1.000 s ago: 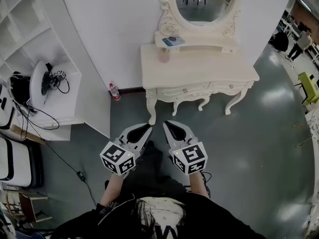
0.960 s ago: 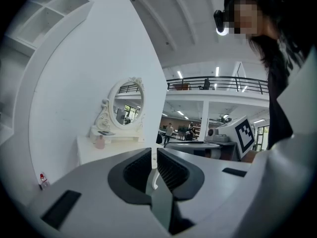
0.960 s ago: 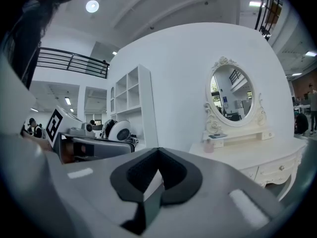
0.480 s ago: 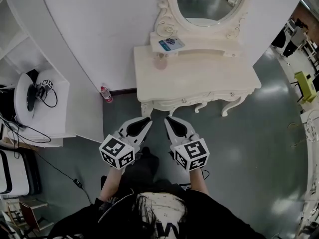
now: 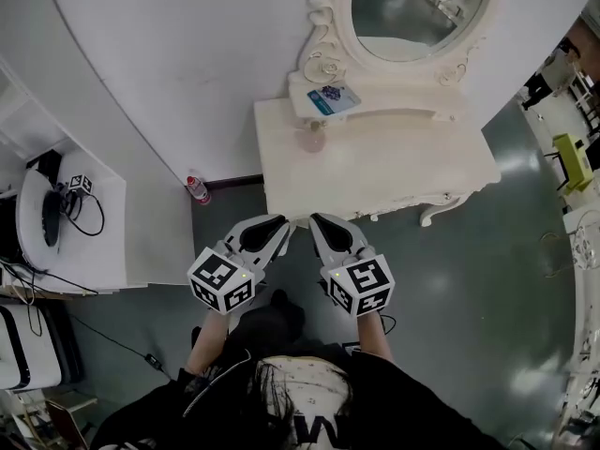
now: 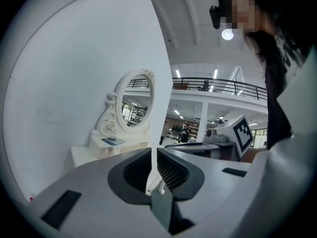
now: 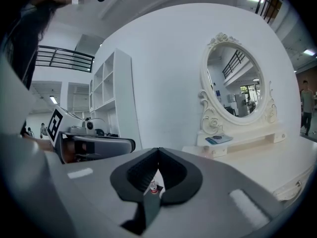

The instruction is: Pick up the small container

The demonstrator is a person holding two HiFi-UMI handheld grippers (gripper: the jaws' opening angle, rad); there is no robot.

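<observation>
- Both left gripper [image 5: 279, 225] and right gripper [image 5: 317, 221]: fingers pressed together, empty.
- Pinkish blob on the tabletop [image 5: 403, 172] is probably the small container [image 5: 312, 140]; I must spread fingers first.

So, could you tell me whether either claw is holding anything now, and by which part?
Nothing is held. The left claw and right claw are both shut and empty; the small container sits on the dressing table, apart from both.

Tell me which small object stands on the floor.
The red-and-white bottle; the pinkish container and the blue booklet rest on the dressing table.
</observation>
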